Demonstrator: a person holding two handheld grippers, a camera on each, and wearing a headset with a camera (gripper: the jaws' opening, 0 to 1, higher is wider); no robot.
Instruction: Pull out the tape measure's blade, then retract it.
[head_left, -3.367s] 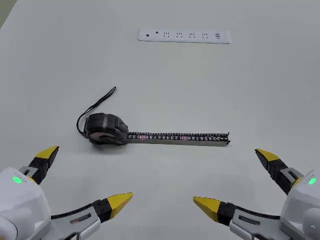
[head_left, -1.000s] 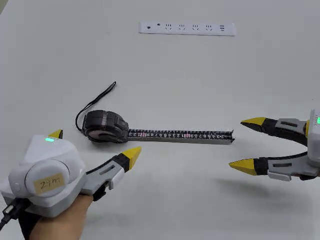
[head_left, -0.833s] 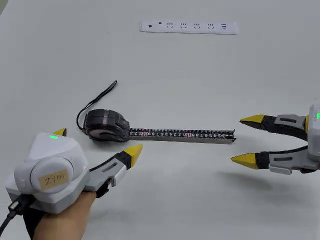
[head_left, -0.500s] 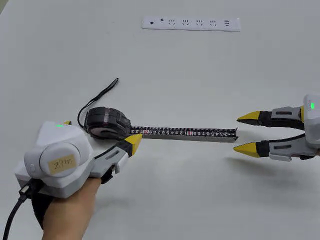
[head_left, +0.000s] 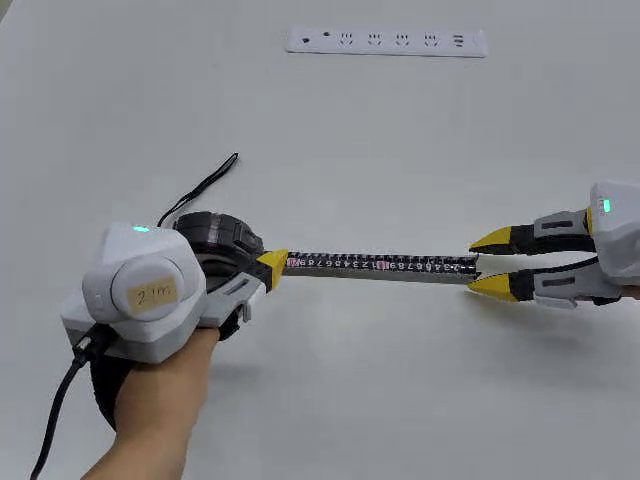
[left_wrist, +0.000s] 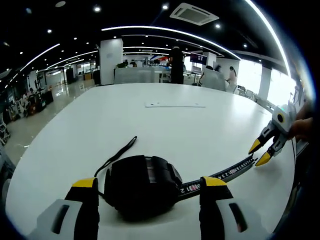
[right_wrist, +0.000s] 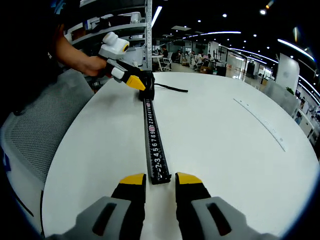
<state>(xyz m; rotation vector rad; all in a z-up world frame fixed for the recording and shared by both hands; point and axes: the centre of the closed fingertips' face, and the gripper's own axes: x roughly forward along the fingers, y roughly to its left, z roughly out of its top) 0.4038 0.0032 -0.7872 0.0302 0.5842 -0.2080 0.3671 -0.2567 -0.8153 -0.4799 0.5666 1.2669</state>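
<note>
A black tape measure case (head_left: 218, 232) lies on the white table, its black strap (head_left: 200, 188) trailing to the far left. Its blade (head_left: 380, 264) is pulled out to the right and lies flat. My left gripper (head_left: 225, 245) is open, one jaw on each side of the case (left_wrist: 142, 185), with small gaps showing. My right gripper (head_left: 483, 265) is open only a little. Its yellow fingertips (right_wrist: 134, 179) stand on either side of the blade's end (right_wrist: 160, 176), close to its edges. The right gripper (left_wrist: 260, 152) also appears in the left gripper view.
A white power strip (head_left: 386, 41) lies flat at the far side of the table, well beyond the tape. The table edge (right_wrist: 65, 150) curves around to the left in the right gripper view, with a grey mesh chair beside it. Office desks and people stand far off.
My left gripper has moved forward until its jaws stand around the case. My right gripper has moved left to the blade's end and its jaws have narrowed. The tape has stayed put.
</note>
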